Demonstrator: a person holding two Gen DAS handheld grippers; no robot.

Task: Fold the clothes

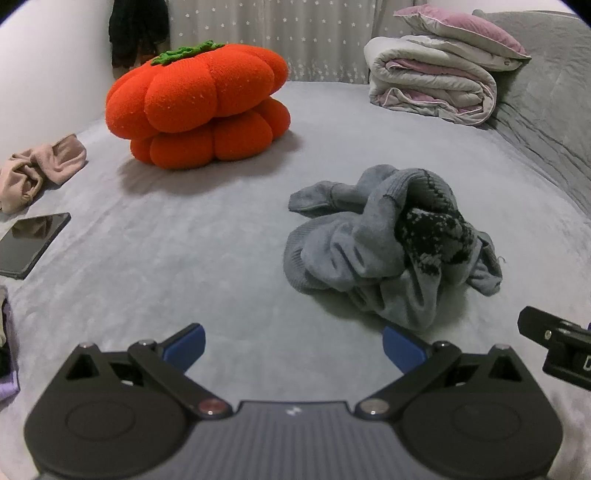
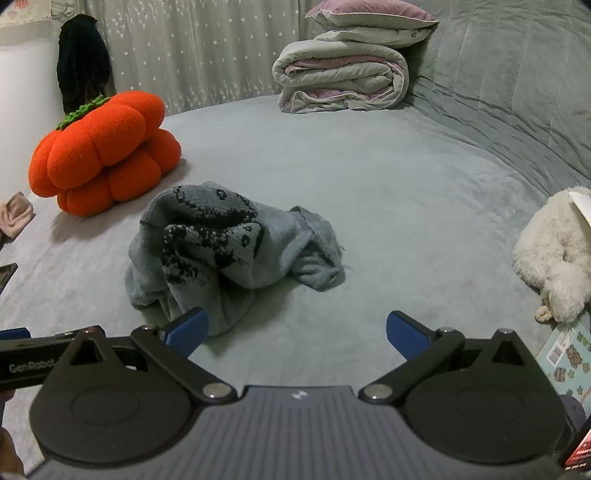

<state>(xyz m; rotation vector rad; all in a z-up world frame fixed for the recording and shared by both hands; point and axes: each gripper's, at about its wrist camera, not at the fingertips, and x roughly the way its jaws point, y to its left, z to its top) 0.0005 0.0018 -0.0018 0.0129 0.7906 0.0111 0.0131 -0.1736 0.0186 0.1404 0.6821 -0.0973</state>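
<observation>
A grey-blue knitted sweater (image 2: pixel 229 251) with a black speckled pattern lies crumpled on a pale grey bedspread (image 2: pixel 406 206). Behind it, an orange pumpkin cushion (image 1: pixel 199 107) (green stalk on top), a grey-and-lilac folded duvet (image 1: pixel 428 81) and a star-dotted curtain (image 1: pixel 273 33). Blue fingertips (image 1: pixel 184 345) tip the black left gripper (image 1: pixel 293 347).

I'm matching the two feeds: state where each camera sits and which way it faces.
Left wrist: on the left gripper, angled down over the bed; own jaws open, crumpled grey sweater ahead-right, right gripper's tip at right edge.
Right wrist: on the right gripper, jaws open, sweater ahead-left, left gripper at left edge.
Shared: sweater, orange pumpkin cushion, folded duvet.
</observation>
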